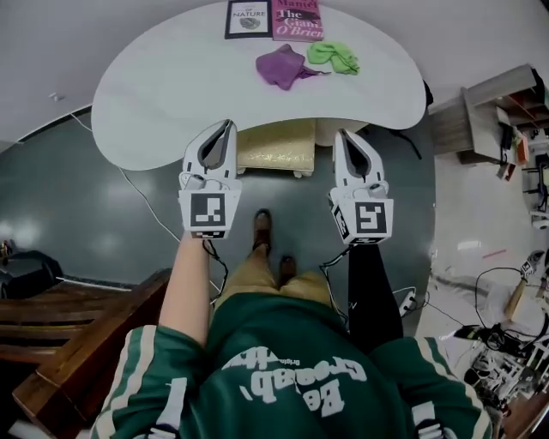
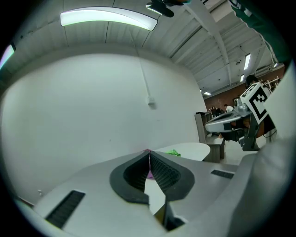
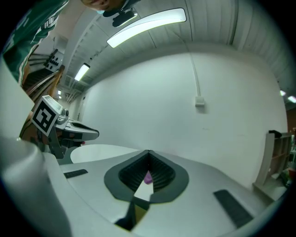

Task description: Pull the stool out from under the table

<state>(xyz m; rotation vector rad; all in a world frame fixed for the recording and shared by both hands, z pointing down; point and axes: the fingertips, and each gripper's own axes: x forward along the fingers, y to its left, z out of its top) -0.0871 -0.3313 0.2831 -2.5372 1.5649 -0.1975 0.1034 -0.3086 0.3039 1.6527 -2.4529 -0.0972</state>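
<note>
Stool (image 1: 276, 147), one, sits under one table (image 1: 171, 86) bearing two books (image 1: 249, 19), two cloths (image 1: 283, 67).

1. Head view: bright, even indoor light falls from above on the white table (image 1: 171, 94), which shows no hard glare; shade gathers under its near rim.
2. The dark floor (image 1: 94, 214) carries a soft pale sheen at the far left; straight lines bow strongly toward the frame's edges.
3. Left gripper view: a ceiling strip light (image 2: 108, 18) burns out to white with a greenish fringe; the wall (image 2: 83, 106) below it is evenly lit, and the corners are black from the round lens.
4. Right gripper view: the strip light (image 3: 148, 27) again blows out overhead; the foreground is soft, the outer rim smeared and dark.
</note>
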